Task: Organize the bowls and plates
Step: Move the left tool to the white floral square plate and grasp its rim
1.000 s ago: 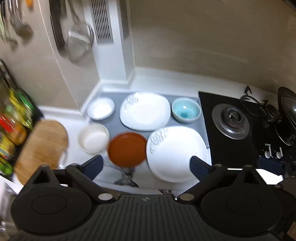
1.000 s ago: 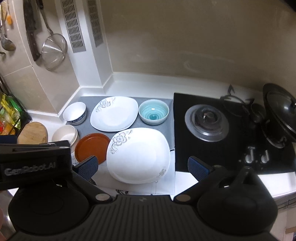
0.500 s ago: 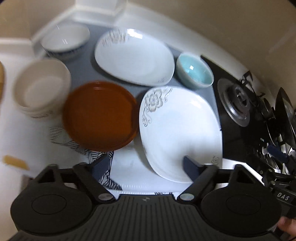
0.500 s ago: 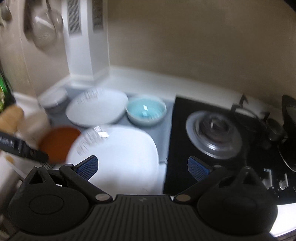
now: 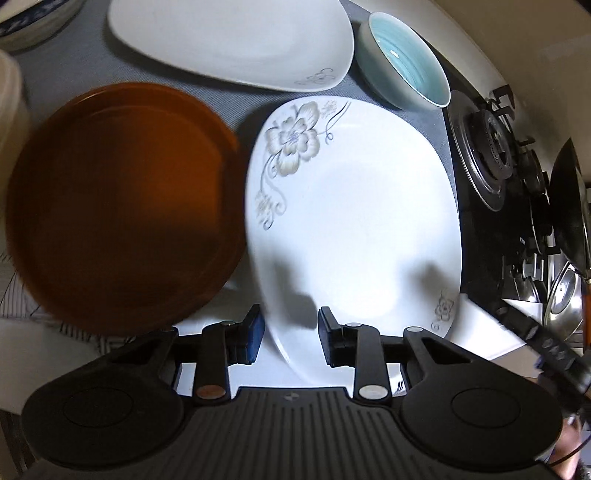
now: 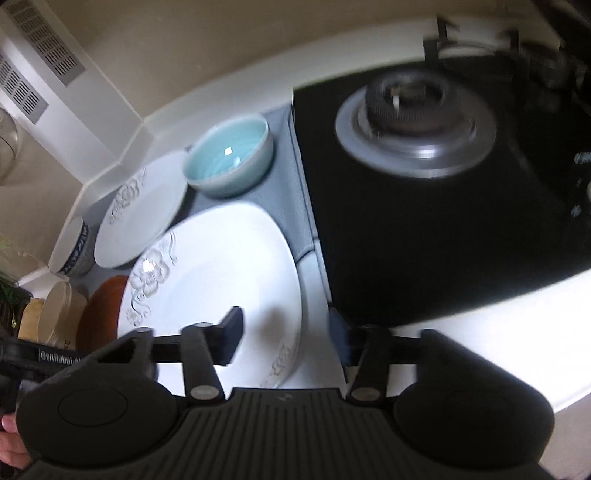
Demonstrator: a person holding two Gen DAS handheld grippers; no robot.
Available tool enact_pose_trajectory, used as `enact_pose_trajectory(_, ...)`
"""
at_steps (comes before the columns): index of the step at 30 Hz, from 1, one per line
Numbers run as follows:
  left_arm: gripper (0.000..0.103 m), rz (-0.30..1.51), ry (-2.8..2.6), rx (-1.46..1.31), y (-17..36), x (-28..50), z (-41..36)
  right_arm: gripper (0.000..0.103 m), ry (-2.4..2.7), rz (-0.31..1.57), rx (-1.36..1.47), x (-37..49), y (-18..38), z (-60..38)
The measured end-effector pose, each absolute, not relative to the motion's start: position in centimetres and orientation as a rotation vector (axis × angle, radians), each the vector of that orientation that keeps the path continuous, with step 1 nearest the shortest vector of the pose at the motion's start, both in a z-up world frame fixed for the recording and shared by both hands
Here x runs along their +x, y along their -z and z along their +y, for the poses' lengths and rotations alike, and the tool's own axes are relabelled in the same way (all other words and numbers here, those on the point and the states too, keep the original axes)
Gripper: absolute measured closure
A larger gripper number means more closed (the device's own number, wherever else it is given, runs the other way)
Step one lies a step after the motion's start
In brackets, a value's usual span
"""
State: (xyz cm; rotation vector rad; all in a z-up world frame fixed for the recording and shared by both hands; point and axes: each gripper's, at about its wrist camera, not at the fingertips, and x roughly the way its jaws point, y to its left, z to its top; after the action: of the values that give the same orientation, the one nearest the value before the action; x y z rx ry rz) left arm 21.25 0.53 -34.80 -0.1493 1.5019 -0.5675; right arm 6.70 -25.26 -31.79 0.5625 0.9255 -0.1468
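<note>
Left wrist view, nearest field: the left gripper (image 5: 290, 334) straddles the near rim of a large square-rounded white ceramic plate with grey flower print (image 5: 354, 229), one finger (image 5: 251, 338) outside the rim and the other above the plate's face; the jaws are parted and not clamped on the rim. Just beside this plate, toward the left, lies a round brown shallow plate (image 5: 122, 203), the two rims close together or touching. Beyond both, on a grey mat (image 5: 74, 66), rest a second white flower-print plate (image 5: 229, 40) and, to its right, a pale blue glazed bowl (image 5: 404, 61). A blue-patterned white bowl (image 5: 33, 18) sits at the far left corner. A black gas hob with steel burner ring (image 5: 487, 147) borders the mat on the right.

Right wrist view, blurred: the right gripper (image 6: 286, 338) hangs over the large plate's (image 6: 214, 273) right edge, jaws released with nothing between them, its left finger (image 6: 231, 338) over the plate. Farther off stand the blue bowl (image 6: 229, 158), the second plate (image 6: 142, 210), and cream stacked bowls (image 6: 61, 314) at the left margin.
</note>
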Motion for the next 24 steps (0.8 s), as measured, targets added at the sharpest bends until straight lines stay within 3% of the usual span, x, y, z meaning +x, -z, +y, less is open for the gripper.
enact_pose_trajectory(2, 0.07, 1.512, 0.552, -0.151, 34.7, 21.4, 0.3, 0.076, 0.128, 0.93, 0.587, 6.9, 32.4, -25.2)
enact_pose_trajectory(8, 0.072, 1.548, 0.558, -0.097, 34.7, 22.4, -0.6, 0.078, 0.118, 0.884, 0.641, 6.7, 33.8, -24.9)
enact_pose_trajectory(10, 0.071, 1.547, 0.551, -0.067, 34.6, 22.8, -1.2, 0.085, 0.118, 0.876, 0.666, 6.6, 34.5, -25.0)
enact_pose_trajectory(17, 0.064, 1.523, 0.536, 0.036, 34.1, 22.6, -3.3, 0.086, 0.147, 0.811, 0.69, 6.1, 35.1, -25.0)
enact_pose_trajectory(24, 0.067, 1.475, 0.524, 0.157, 32.8, 21.5, -3.9, 0.087, 0.134, 0.833, 0.688, 5.1, 34.6, -24.5)
